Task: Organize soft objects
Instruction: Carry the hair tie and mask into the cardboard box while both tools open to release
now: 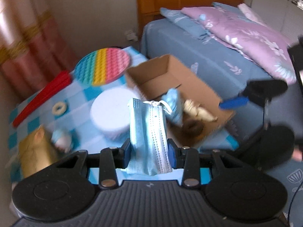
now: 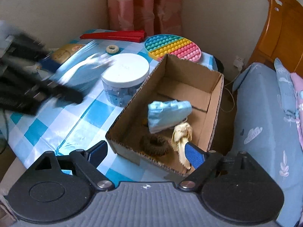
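Left wrist view shows your left gripper (image 1: 149, 149) clamped on a folded pale-blue pleated face mask (image 1: 148, 132), white ear loops bunched at its top. You hold it by the lower part so most of it stands up clear of the fingers, probably so it can drop freely into the open brown cardboard box (image 1: 198, 92) just ahead and to the right.

That box stands at the right edge of the blue-and-white checked tablecloth (image 2: 62, 124), beside the bed, and it seems to be the collecting place. Inside lie a crumpled light-blue soft item (image 2: 168, 114), a cream soft toy (image 2: 181, 134) and a dark brown fuzzy ring (image 2: 155, 144).

Your right gripper (image 2: 146, 154) has its jaws spread wide with nothing between the pads; its right finger hangs over the near right corner of the box, just by the cream toy, so I judge it has let something go there.

Left on the table are a round white-lidded jar of blue pieces (image 2: 125, 75), a round rainbow bubble-pop mat (image 2: 172, 46), a folded red fan (image 2: 113, 35), a small cream ring (image 2: 112, 48) and a gold packet (image 2: 66, 54). The packet carries print, but you cannot read it; no other label is legible.
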Demonstrator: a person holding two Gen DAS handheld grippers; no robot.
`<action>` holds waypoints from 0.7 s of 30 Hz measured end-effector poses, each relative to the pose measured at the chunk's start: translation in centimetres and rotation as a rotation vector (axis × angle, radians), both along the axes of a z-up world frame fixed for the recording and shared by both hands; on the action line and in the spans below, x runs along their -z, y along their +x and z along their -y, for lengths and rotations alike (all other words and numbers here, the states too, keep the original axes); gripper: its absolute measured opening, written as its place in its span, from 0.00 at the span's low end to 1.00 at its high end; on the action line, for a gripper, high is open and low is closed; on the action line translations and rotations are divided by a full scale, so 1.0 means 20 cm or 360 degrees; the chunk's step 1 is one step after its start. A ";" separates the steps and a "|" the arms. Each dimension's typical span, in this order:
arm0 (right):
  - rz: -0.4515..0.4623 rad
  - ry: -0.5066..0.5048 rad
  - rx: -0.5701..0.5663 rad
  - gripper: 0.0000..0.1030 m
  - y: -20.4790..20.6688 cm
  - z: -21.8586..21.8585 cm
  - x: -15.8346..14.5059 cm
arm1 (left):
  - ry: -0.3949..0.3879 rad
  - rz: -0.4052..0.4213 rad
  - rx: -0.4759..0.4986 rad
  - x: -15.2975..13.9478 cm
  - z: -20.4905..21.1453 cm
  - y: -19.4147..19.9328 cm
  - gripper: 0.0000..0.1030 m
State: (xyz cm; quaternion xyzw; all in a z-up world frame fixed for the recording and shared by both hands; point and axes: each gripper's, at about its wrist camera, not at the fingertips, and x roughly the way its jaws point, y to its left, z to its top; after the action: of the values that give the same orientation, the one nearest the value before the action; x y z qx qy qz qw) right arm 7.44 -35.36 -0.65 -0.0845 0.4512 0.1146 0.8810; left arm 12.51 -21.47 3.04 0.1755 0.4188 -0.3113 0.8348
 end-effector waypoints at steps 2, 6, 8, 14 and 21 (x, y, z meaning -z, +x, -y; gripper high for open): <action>0.0006 -0.0002 0.0004 0.89 -0.02 0.01 0.01 | 0.0008 0.0011 0.0042 -0.01 0.08 0.04 0.37; 0.0018 0.0016 0.0017 0.89 -0.04 0.03 0.00 | 0.0033 0.0015 0.0107 -0.01 0.24 0.15 0.37; 0.0021 0.0022 0.0022 0.89 -0.04 0.04 0.00 | 0.0038 -0.0003 0.0117 0.00 0.31 0.22 0.38; 0.0020 0.0036 0.0041 0.89 -0.05 0.07 0.01 | 0.0086 -0.0007 0.0137 0.06 0.47 0.37 0.40; 0.0015 0.0070 0.0065 0.94 -0.03 0.09 0.02 | 0.0130 0.0100 0.0074 0.14 0.56 0.47 0.81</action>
State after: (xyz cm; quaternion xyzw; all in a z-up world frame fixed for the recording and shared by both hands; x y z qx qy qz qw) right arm 6.84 -37.15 -1.05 -0.0566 0.4459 0.1061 0.8869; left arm 21.88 -32.71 0.30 0.2288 0.4006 -0.3077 0.8322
